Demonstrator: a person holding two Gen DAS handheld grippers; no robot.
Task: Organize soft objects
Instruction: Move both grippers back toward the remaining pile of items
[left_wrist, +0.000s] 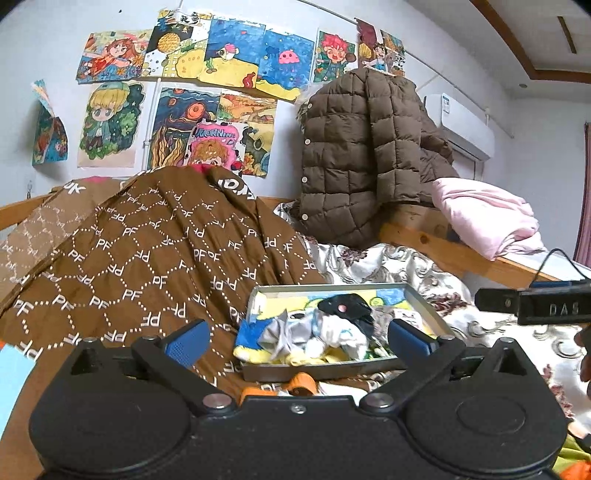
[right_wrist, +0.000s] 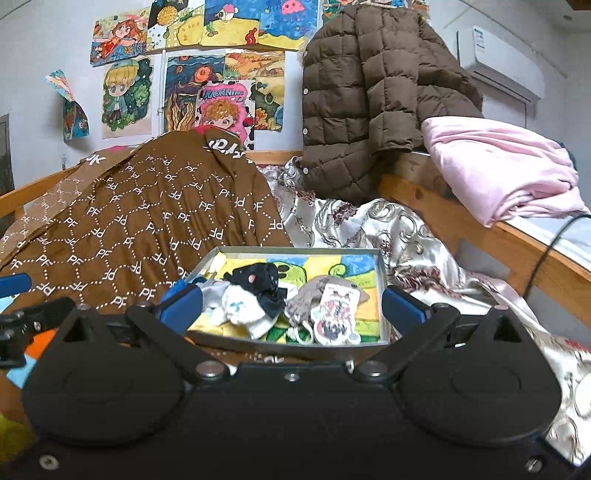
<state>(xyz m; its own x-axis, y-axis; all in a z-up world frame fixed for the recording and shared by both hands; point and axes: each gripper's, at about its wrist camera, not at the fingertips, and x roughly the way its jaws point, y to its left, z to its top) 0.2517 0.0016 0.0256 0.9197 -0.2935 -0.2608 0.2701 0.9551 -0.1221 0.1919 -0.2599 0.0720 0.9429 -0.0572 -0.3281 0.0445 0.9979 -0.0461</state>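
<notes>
A brown PF-printed quilt (right_wrist: 147, 221) covers the bed's left side. Both the left claw (left_wrist: 297, 341) and right claw (right_wrist: 291, 304) stand wide apart, empty, before a grey tray (right_wrist: 382, 291) holding socks (right_wrist: 240, 306). Farther right lies a pink blanket (right_wrist: 498, 166).

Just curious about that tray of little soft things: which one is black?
The black sock at the tray's back left, bearing a pink dot; its neighbours are white, grey or blue-and-yellow.
</notes>
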